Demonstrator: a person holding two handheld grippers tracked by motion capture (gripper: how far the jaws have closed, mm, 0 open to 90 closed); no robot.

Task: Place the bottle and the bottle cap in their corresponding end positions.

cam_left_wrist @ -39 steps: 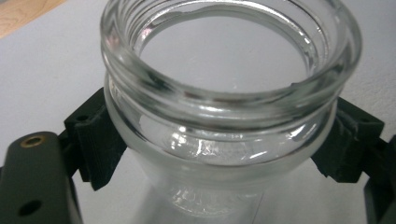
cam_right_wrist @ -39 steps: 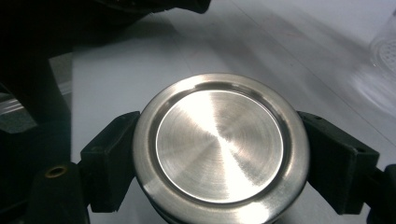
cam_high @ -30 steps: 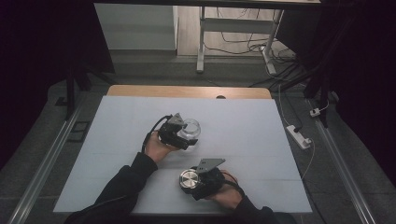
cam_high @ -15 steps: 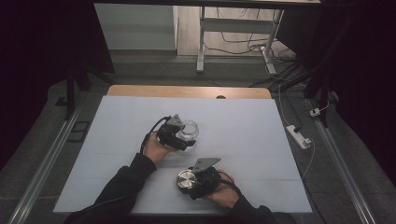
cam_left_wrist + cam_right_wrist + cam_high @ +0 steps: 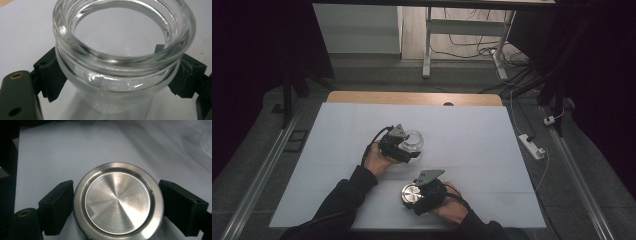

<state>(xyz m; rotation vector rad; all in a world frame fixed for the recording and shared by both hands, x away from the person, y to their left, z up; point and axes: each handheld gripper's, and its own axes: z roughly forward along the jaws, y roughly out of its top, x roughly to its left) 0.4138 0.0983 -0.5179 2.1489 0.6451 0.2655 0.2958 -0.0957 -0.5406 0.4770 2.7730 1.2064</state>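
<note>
The glass jar (image 5: 122, 50) stands upright near the middle of the tabletop (image 5: 472, 130), its open threaded mouth facing up and its axis vertical. The left gripper (image 5: 404, 146) has its jaws set wide around the jar just below the neck, one black pad pressed to each side, pinching the glass. Nearer the person, the right gripper (image 5: 414, 196) holds a round steel lid (image 5: 117, 201) flat, its brushed face up; the jaws are spread to the lid's full width and clamp its rim on both sides. Jar and lid sit apart, the lid toward the front edge.

The left gripper view shows the thread ridges and the bare white surface through the glass. The high view shows both of the person's hands and dark sleeves, and the wooden strip (image 5: 412, 97) at the tabletop's far edge.
</note>
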